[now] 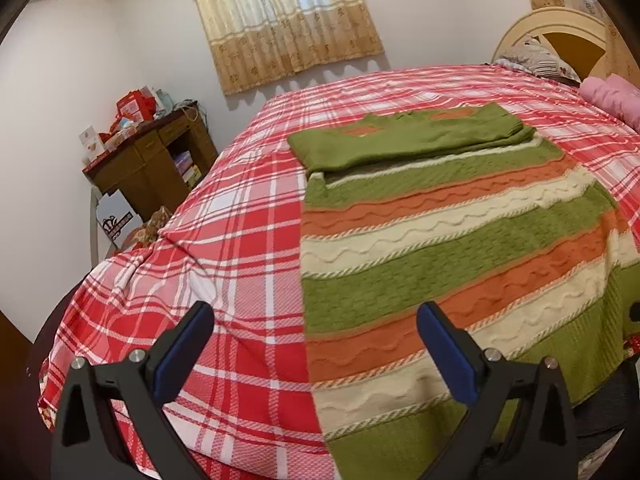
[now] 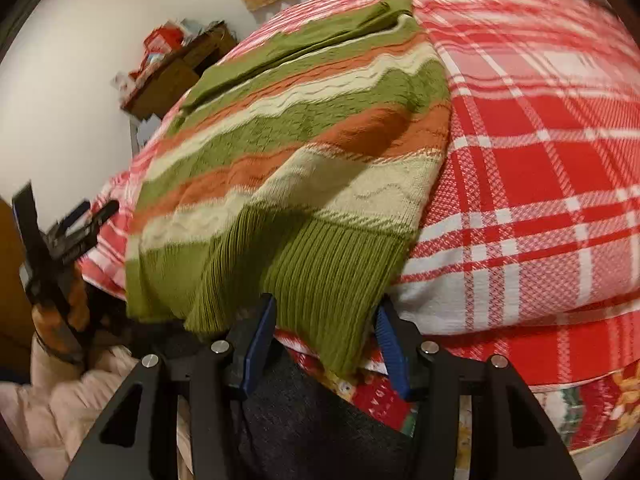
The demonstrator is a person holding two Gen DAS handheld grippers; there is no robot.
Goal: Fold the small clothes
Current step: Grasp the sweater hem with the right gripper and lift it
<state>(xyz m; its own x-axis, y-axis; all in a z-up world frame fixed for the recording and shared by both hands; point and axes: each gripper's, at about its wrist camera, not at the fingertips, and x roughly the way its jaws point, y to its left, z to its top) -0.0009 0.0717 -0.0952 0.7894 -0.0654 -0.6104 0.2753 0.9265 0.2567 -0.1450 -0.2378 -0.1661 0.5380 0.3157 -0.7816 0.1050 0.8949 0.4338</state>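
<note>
A green, orange and cream striped knit sweater lies flat on the red plaid bed, its green sleeves folded across the top. My left gripper is open and empty, hovering above the sweater's left edge near the hem. In the right wrist view the sweater's ribbed green hem hangs over the bed's near edge. My right gripper is open with its fingers on either side of the hem's lower right corner. The left gripper shows at the far left of that view.
A wooden desk with red boxes stands by the far wall left of the bed. A pink bundle and a pillow lie by the headboard. A patterned bed side runs below the plaid cover.
</note>
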